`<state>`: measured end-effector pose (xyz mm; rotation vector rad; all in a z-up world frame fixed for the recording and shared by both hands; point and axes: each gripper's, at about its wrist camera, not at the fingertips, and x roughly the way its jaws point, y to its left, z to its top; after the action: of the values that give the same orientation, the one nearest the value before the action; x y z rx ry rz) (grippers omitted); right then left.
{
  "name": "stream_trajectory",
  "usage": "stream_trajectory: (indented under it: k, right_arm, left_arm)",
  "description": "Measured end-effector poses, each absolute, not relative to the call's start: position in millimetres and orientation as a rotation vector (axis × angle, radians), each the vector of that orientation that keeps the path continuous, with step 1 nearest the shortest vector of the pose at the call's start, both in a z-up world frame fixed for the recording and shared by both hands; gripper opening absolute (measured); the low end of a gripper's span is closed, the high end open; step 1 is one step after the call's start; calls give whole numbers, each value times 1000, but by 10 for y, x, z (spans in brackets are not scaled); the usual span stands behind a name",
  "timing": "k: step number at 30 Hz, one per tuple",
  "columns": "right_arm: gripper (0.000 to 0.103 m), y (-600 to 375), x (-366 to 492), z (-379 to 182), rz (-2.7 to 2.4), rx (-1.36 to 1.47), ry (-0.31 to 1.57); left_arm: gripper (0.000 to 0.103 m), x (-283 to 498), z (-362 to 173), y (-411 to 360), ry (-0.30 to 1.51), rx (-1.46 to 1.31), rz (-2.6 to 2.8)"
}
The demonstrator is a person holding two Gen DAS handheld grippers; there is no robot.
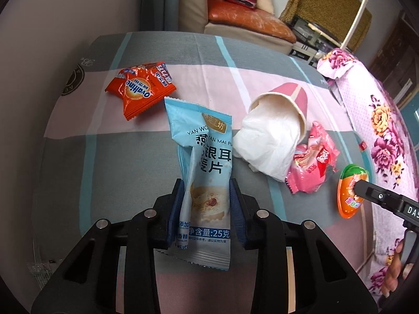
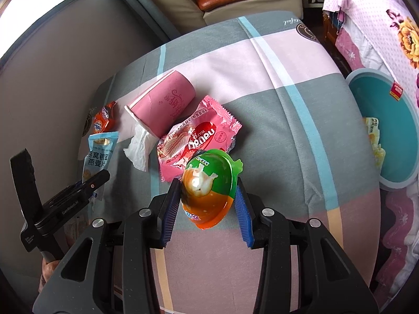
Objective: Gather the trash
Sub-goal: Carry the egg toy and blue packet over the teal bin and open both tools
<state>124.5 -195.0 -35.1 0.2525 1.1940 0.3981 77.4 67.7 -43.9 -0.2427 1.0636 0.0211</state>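
My left gripper (image 1: 205,184) is shut on a light blue oatmeal packet (image 1: 209,162), which stands up between the blue pads above the checked cloth. My right gripper (image 2: 208,181) is shut on a green and orange egg-shaped plastic capsule (image 2: 209,183). On the cloth lie orange Ovaltine packets (image 1: 140,90), a pink paper cup (image 1: 288,99) on its side with white tissue (image 1: 267,146) spilling out, and a pink wafer wrapper (image 1: 311,167). The right wrist view shows the same cup (image 2: 165,99), wrapper (image 2: 199,136) and blue packet (image 2: 99,154).
A teal basin (image 2: 392,99) sits low at the right, off the cloth's edge, with a yellow packet (image 2: 374,141) inside. A floral blanket (image 1: 379,120) runs along the right side. A sofa (image 1: 235,18) stands behind. The grey and pink checked cloth (image 2: 288,52) covers the surface.
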Motion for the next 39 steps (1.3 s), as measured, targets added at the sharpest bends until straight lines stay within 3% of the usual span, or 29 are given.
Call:
stream_trajectory:
  k: [10, 39]
  right_arm:
    - [39, -2414, 1300, -176, 377, 347, 1118]
    - [39, -4779, 1399, -297, 22, 656, 948]
  left_arm:
    - [36, 885, -85, -160, 1025, -127, -131]
    - [38, 1752, -482, -2712, 1146, 140, -485]
